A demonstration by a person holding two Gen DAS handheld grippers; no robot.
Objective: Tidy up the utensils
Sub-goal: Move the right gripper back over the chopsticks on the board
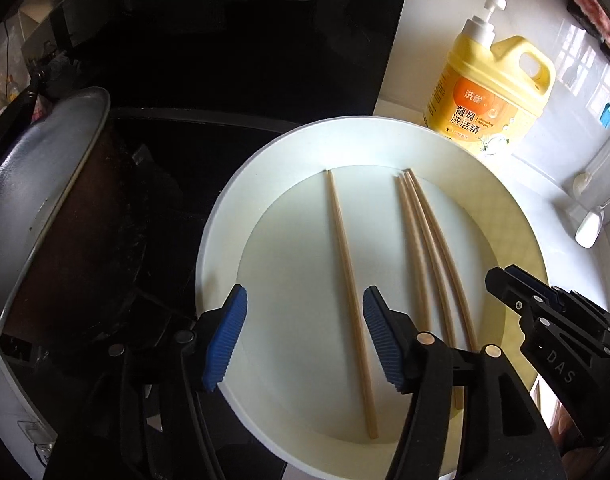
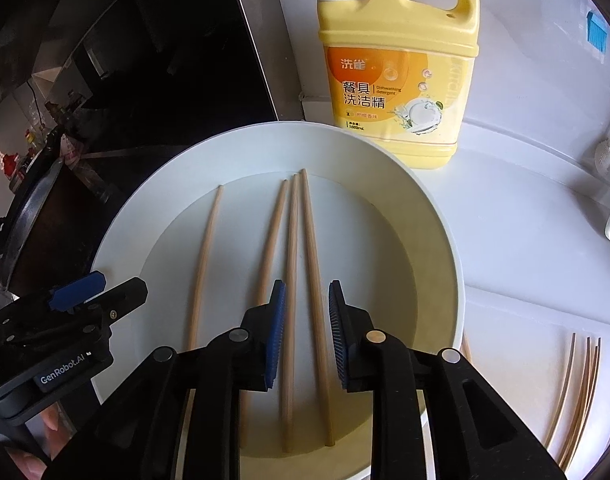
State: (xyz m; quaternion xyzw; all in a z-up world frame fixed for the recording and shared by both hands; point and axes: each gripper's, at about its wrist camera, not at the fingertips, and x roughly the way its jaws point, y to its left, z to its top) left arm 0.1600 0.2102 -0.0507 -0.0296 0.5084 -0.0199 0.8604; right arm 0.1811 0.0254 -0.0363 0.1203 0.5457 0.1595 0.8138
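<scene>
Countertop (image 2: 525, 216), white, carries a round white plate (image 2: 445, 240) beside a dark stove (image 1: 225, 60), with a yellow detergent jug (image 2: 397, 80) just behind. Four wooden chopsticks (image 2: 291, 280) lie flat in the plate: one alone, three close together. The left gripper (image 1: 305, 336) hangs over the lone stick, fingers well apart and empty. The right gripper (image 2: 305, 332) stands narrowly parted over two of the three, pads clear of them.

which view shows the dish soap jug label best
The right wrist view: the yellow dish soap jug stands close and nearly square behind the white plate, with its label and handle readable. In the left wrist view the jug sits smaller and tilted, though its whole pump shows.
</scene>
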